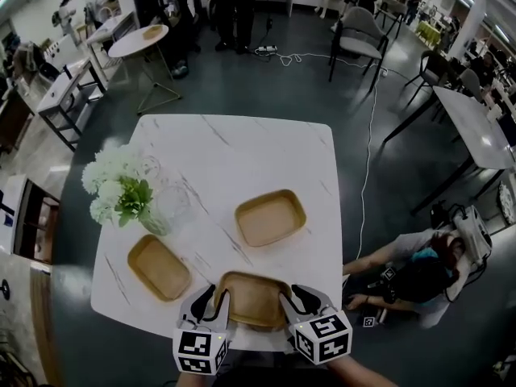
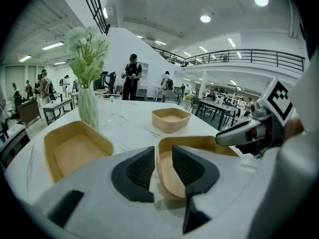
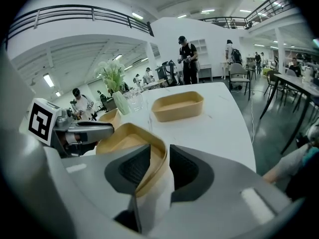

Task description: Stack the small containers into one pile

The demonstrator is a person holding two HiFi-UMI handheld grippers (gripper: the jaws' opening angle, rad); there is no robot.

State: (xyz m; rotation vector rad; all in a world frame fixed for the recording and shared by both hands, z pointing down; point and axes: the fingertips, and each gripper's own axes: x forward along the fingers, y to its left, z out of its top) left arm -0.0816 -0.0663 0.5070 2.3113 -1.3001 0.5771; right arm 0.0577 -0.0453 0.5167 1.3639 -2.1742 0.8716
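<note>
Marble tabletop (image 1: 242,147) in busy hall, near container (image 1: 251,298) at its near edge. Left gripper (image 1: 215,298) and right gripper (image 1: 293,298) fingers (image 2: 139,171) open, straddling its side walls. Likely light, thin, flexible: grip rims gently.

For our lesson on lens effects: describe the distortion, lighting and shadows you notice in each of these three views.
Head view: wide lens bows the table edges; light is even, shadows faint. Left gripper view: black circular border, ceiling lamps blown out. Right gripper view: balcony railing bends into an arc.
</note>
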